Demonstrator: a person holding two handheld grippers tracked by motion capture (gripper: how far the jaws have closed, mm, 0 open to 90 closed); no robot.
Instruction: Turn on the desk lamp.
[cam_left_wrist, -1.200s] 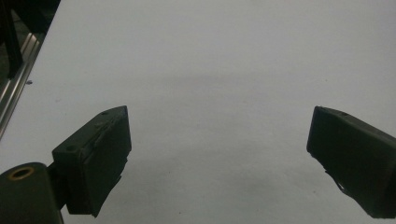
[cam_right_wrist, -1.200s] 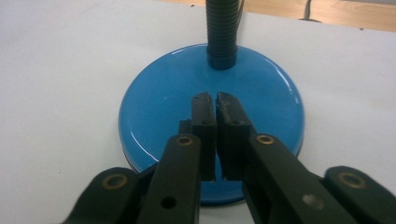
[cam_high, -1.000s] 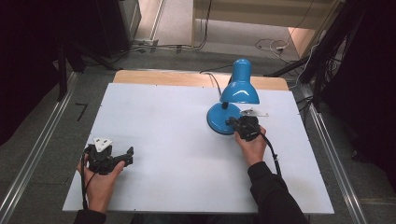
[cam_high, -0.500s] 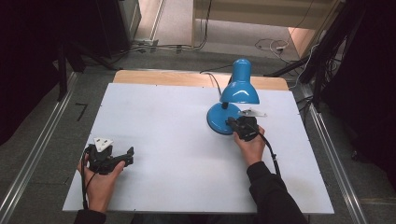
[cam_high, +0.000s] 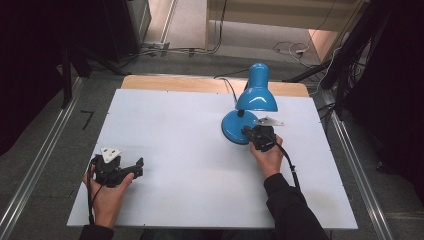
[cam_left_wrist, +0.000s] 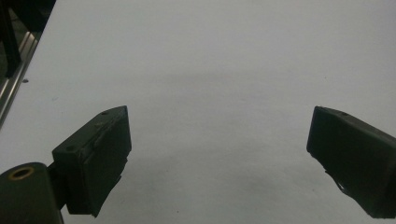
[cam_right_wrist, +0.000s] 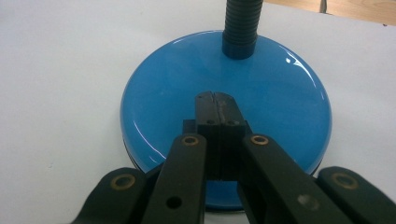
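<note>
Over the near part of the lamp's round blue base (cam_right_wrist: 224, 112), your right gripper (cam_right_wrist: 216, 100) has its jaws pressed fully together, tips flat against each other, with nothing pinched between them. They lie low over the glossy dome of the base, the tips about halfway between its near rim and the ribbed neck (cam_right_wrist: 240, 23); whether they press on the surface or just hover, you cannot tell. No switch is visible under the tips.

The relation that matters: the neck rises straight ahead of those closed tips, along the line your jaws point. In the high view the right gripper (cam_high: 246, 131) sits on the near-right side of the base (cam_high: 235, 127), and the blue shade (cam_high: 256, 95) hangs over the far side, tipped toward the desk's back edge, its black cord (cam_high: 229, 87) trailing off that way. The lamp stands on the right half of the desk (cam_high: 180, 120), nearer the back edge than the front.

Your left gripper (cam_left_wrist: 219, 158) is spread wide and empty, with bare white desk between its jaws. From above, the left gripper (cam_high: 137, 167) rests in your hand near the front-left corner, well apart from the lamp. Your right hand (cam_high: 269, 157) is by far the nearer one, so any push or press on the base looks like its job.
</note>
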